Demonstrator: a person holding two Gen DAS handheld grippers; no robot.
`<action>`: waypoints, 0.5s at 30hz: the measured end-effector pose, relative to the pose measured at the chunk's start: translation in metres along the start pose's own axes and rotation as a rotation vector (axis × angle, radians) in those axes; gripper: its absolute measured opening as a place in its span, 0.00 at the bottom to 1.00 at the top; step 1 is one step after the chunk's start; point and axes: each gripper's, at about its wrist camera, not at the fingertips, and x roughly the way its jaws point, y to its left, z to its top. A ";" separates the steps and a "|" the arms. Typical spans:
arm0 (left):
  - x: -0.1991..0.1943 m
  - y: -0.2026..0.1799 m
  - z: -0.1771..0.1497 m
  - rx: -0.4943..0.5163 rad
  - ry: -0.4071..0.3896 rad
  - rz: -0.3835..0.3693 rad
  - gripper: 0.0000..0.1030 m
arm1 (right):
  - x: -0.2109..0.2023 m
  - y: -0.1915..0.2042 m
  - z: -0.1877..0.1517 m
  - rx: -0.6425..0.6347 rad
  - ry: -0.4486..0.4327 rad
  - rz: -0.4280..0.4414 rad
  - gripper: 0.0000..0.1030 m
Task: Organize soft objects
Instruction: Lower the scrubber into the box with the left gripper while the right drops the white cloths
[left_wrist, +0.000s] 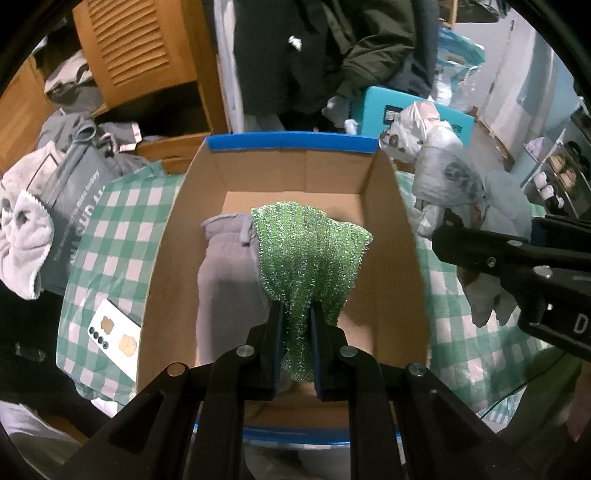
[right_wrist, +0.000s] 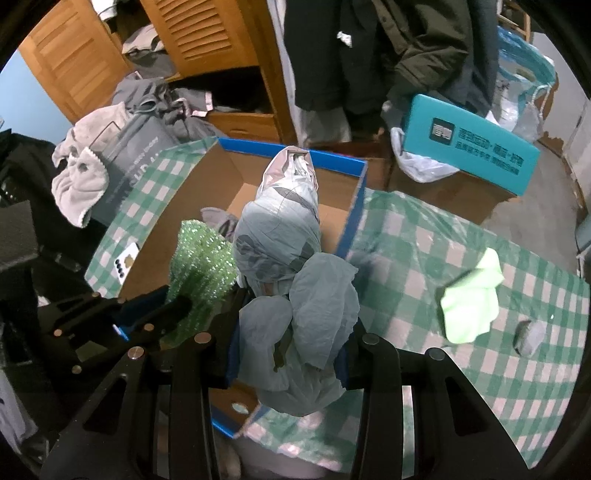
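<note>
Left gripper clamped on sparkly green mesh cloth, dangling over cardboard box centre beside grey towel for easy dropping, right gripper pinching bunched plastic bag at 3 o'clock, probably queued next.

Inside the cardboard box, bare floor lies right of the grey cloth.

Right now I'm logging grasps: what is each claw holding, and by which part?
The left claw pinches the green sparkly cloth by its lower end, over the cardboard box. The right claw grips the bunched pale plastic bag near its lower bulge.
</note>
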 end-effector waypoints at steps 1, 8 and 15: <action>0.003 0.003 0.000 -0.006 0.006 0.003 0.13 | 0.001 0.002 0.001 -0.004 0.001 0.000 0.38; 0.017 0.024 -0.002 -0.052 0.042 0.028 0.13 | 0.025 0.019 0.008 -0.017 0.044 0.013 0.38; 0.026 0.033 -0.005 -0.079 0.070 0.037 0.13 | 0.048 0.028 0.009 -0.014 0.088 0.022 0.38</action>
